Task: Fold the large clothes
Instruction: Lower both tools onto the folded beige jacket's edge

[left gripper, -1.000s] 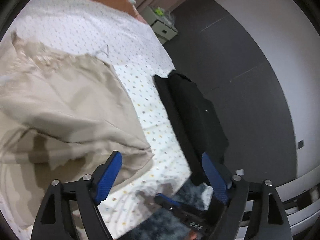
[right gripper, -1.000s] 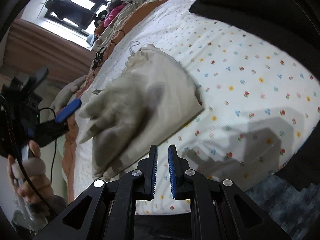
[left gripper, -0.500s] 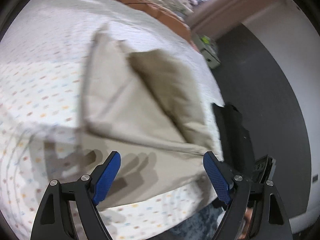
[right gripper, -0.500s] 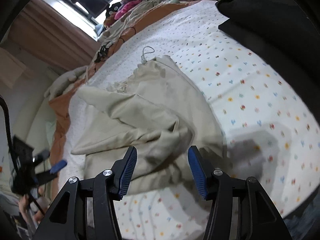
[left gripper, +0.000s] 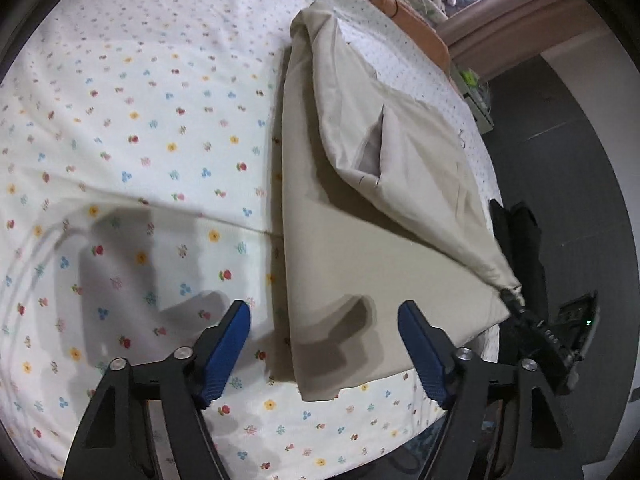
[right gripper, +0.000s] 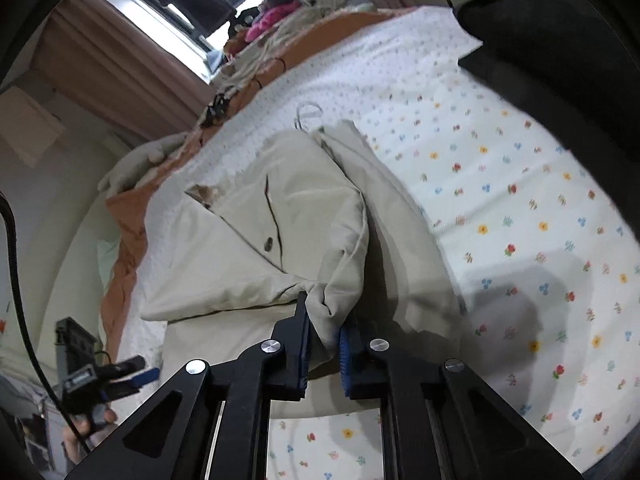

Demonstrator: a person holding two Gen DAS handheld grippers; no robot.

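Holding a gripper in each hand, I lean over a bed covered by a white sheet (left gripper: 152, 128) printed with small coloured flowers. To the left, in the left wrist view, the sheet lies bare and my left gripper (left gripper: 324, 344) hangs above it, its blue pads parted; the jaws have just been narrowing, and the near corner of a beige garment (left gripper: 360, 248) lies on the bed below the gap without touching either pad. The garment stretches away up the bed, one flap folded diagonally over its flat lower layer. At the right edge of that view my right gripper (left gripper: 510, 296) pinches the flap's lifted tip. In the right wrist view my left gripper (right gripper: 132, 376) shows at the lower left, a hand beneath it. In the middle my right gripper (right gripper: 324, 340) has just clamped down on a bunched fold of the beige garment (right gripper: 256, 236). A dark garment (right gripper: 560, 52) sits at the upper right.
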